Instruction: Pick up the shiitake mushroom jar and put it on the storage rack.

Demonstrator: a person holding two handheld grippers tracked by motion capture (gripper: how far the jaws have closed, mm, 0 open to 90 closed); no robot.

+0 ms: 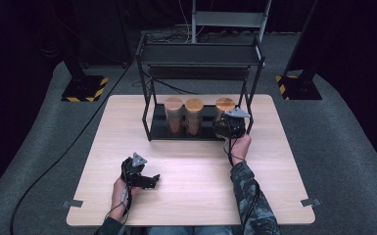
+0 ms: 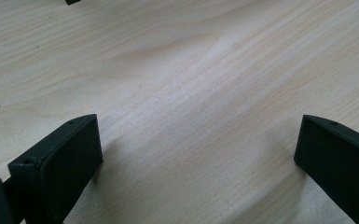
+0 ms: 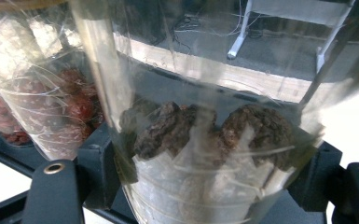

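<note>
Three clear jars with wooden lids stand in a row on the lower shelf of a black wire rack. My right gripper is at the rightmost jar, its jaws shut on the jar's sides. In the right gripper view that jar holds dark brown lumps and sits between the two black jaws of the right gripper. My left gripper lies low over the wooden table near the front left, pointing right. In its own view the left gripper is open over bare wood.
The middle jar and the left jar hold reddish contents; the neighbouring jar stands close beside the held one. The rack's upper shelf overhangs the jars. A rack post stands just right of the held jar.
</note>
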